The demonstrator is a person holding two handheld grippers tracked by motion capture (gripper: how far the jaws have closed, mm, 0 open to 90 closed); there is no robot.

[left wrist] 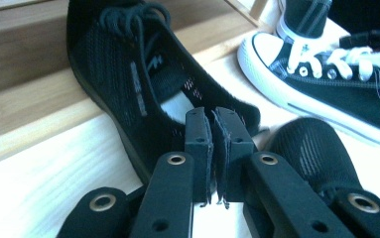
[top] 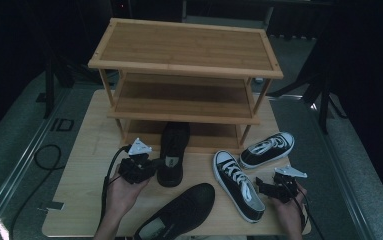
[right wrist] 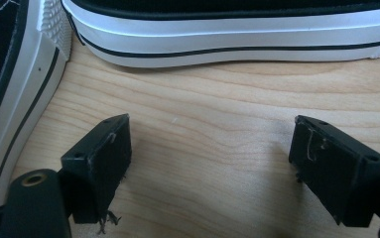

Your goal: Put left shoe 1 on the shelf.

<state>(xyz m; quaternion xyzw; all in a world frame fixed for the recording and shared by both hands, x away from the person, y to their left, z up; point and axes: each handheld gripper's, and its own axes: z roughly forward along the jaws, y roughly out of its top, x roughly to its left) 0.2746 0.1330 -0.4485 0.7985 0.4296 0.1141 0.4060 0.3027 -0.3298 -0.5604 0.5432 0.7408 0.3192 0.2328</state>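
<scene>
A black mesh shoe [top: 173,150] lies with its toe under the bottom tier of the bamboo shoe rack [top: 184,67]. My left gripper [top: 154,166] is at that shoe's heel side. In the left gripper view its pads [left wrist: 216,121] are squeezed nearly together on the rim of the shoe's [left wrist: 123,79] heel opening. My right gripper [top: 260,186] rests low at the front right, open. Its jaws [right wrist: 210,148] stand wide over bare wood, beside a black-and-white sneaker [top: 239,185] [right wrist: 9,99]. A second such sneaker [top: 268,148] [right wrist: 227,29] lies just beyond.
The other black mesh shoe [top: 179,212] [left wrist: 311,148] lies at the table's front edge between my hands. The rack's top and middle tiers carry nothing. The wooden table [top: 89,150] has free room at its left; cables trail off its left side.
</scene>
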